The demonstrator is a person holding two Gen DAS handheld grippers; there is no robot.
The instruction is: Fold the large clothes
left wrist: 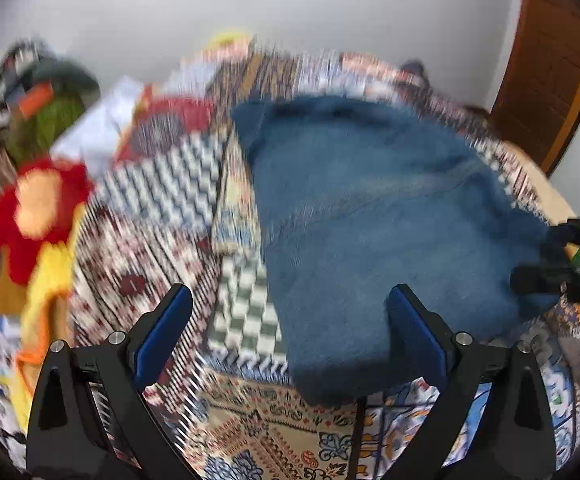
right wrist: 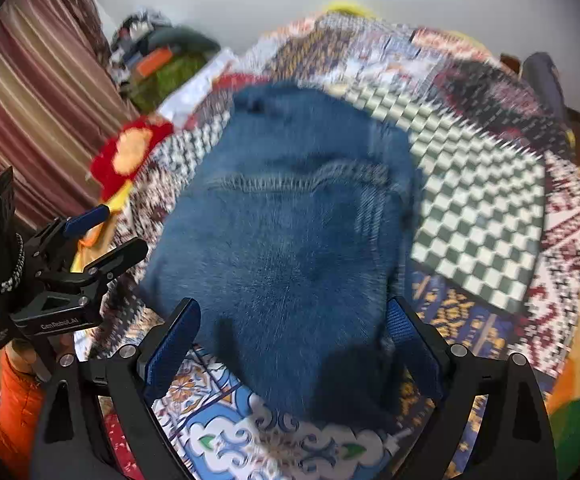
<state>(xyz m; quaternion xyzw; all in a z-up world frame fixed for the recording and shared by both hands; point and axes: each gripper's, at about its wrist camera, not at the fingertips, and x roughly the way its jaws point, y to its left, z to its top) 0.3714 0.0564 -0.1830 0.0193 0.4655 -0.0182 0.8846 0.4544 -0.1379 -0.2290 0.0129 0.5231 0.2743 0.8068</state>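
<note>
**Both grippers free over folded jeans: the bundle could slump or be dragged**

Nearest, the left gripper (left wrist: 290, 332) has its blue-padded jaws spread wide with nothing between them, standing over the jeans' near left edge. The right gripper (right wrist: 290, 344) is likewise agape; the jeans' near end lies below its jaws, but the pads do not press on it, as far as the blur lets me judge.

The blue jeans (right wrist: 286, 220) lie folded into a thick oblong near the front edge of the bed, running away toward the wall. Denim is heavy and stiff; its stitched seam and pocket ridge make the layers bulge, so the fold may spring open if left unpressed. A pad catching only the top layer would peel it back.

The patchwork bedspread (left wrist: 162, 208) is thin, printed cloth, checks and florals, and could be pinched up with the denim. Farther back, a red and yellow garment (left wrist: 38, 216) sits toward the left edge.
</note>
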